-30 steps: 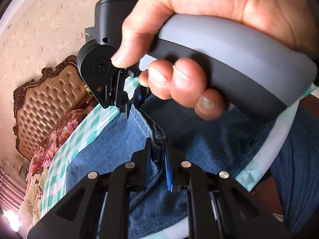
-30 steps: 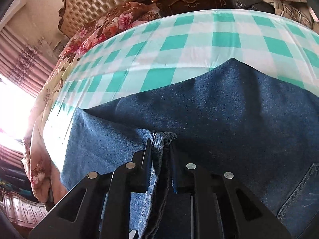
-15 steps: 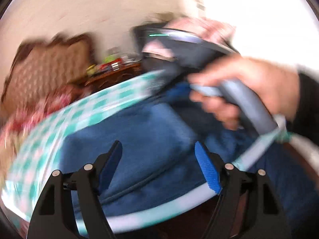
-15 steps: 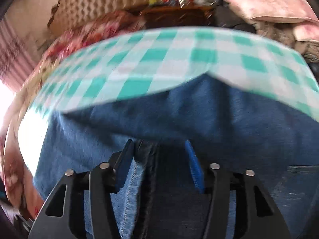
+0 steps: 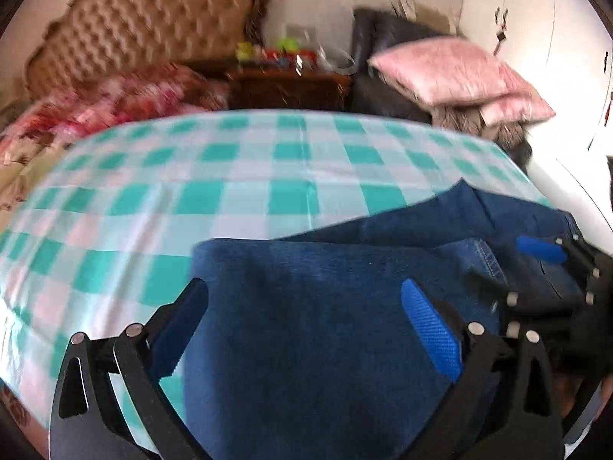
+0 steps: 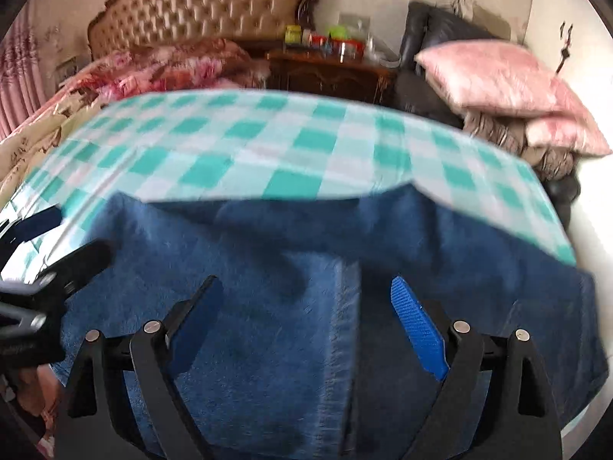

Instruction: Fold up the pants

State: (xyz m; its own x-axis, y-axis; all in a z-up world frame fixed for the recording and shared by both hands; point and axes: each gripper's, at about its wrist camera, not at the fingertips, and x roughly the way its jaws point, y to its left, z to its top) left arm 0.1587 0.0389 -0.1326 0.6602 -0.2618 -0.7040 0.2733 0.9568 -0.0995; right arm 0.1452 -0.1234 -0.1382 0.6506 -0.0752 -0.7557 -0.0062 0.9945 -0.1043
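Observation:
Blue denim pants (image 5: 325,326) lie folded on the near part of a table with a green and white checked cloth (image 5: 230,176); they also show in the right wrist view (image 6: 287,268). My left gripper (image 5: 306,306) is open and empty just above the pants' left part. My right gripper (image 6: 306,306) is open and empty above a leg seam. The right gripper shows at the right of the left wrist view (image 5: 536,264), open; the left gripper shows at the left edge of the right wrist view (image 6: 49,245).
Behind the table are a tufted headboard (image 6: 207,7), a floral quilt (image 6: 153,65), a dark wooden nightstand (image 6: 329,69) with small jars, and pink pillows (image 6: 498,73) on a dark chair. The checked cloth (image 6: 230,142) stretches beyond the pants.
Both grippers were shut on the denim edge a second ago. They have opened, let the fabric go and pulled back and up; the pants now lie flat.

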